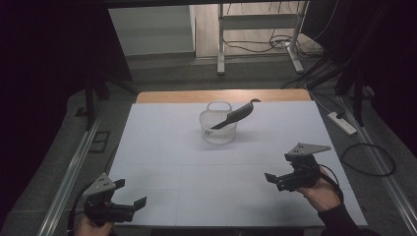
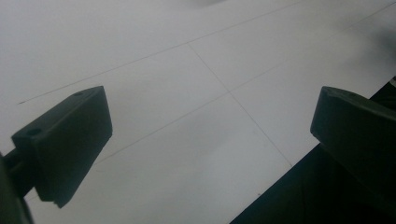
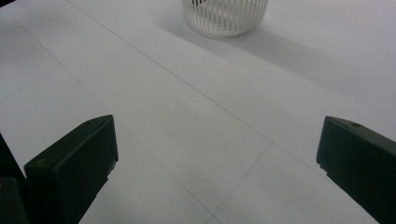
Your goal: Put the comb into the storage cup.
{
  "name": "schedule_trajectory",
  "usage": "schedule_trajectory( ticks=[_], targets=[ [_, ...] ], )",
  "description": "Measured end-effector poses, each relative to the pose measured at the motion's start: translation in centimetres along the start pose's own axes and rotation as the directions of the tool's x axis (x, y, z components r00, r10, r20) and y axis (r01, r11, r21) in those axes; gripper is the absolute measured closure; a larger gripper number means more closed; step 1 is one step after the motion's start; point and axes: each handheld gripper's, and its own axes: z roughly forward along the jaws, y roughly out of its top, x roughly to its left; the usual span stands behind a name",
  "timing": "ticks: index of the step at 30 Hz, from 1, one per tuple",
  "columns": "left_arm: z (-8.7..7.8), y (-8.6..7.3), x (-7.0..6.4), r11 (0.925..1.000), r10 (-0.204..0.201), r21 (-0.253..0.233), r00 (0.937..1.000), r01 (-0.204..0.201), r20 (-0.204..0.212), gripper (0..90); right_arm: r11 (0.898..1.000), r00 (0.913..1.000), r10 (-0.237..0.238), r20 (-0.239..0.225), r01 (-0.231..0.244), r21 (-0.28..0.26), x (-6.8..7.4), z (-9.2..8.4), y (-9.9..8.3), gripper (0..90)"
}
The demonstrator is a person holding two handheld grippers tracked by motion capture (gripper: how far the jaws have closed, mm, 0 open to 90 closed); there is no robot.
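left gripper (image 1: pixel 132 192) at 7 o'clock, fingers spread, empty | right gripper (image 1: pixel 273 179) at 4 o'clock, fingers spread, empty | basket (image 1: pixel 218 129) mid-desk (image 1: pixel 162 147) toward 12, dark comb (image 1: pixel 235 116) leaning out over rim | risk: light basket likely tips if comb is tugged sideways

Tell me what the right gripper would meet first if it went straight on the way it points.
Probably the basket, ahead and slightly left of the open right gripper; bare table lies between, though depth is unclear.
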Motion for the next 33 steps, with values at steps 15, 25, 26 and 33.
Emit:
schedule_trajectory(
  ticks=[15,25,26,33],
  targets=[
    [0.0,0.0,0.0,1.0,0.001,0.001,1.0,-0.001,-0.003,0.0,1.0,0.9993,0.005,0.036,-0.006,0.023,-0.3,-1.2,-1.6,0.0],
    [0.0,0.0,0.0,1.0,-0.002,0.001,1.0,0.002,-0.001,0.0,1.0,0.9989,0.013,0.046,-0.014,0.024,-0.2,-2.0,-2.4,0.0],
    [0.0,0.0,0.0,1.0,-0.002,0.001,1.0,0.002,-0.002,0.0,1.0,0.9989,0.012,0.046,-0.013,0.025,-0.3,-2.0,-2.5,0.0],
    [0.0,0.0,0.0,1.0,-0.004,0.001,1.0,0.004,-0.003,0.0,0.999,0.9978,0.018,0.064,-0.021,0.037,-0.5,-2.5,-3.3,0.0]
  ],
)
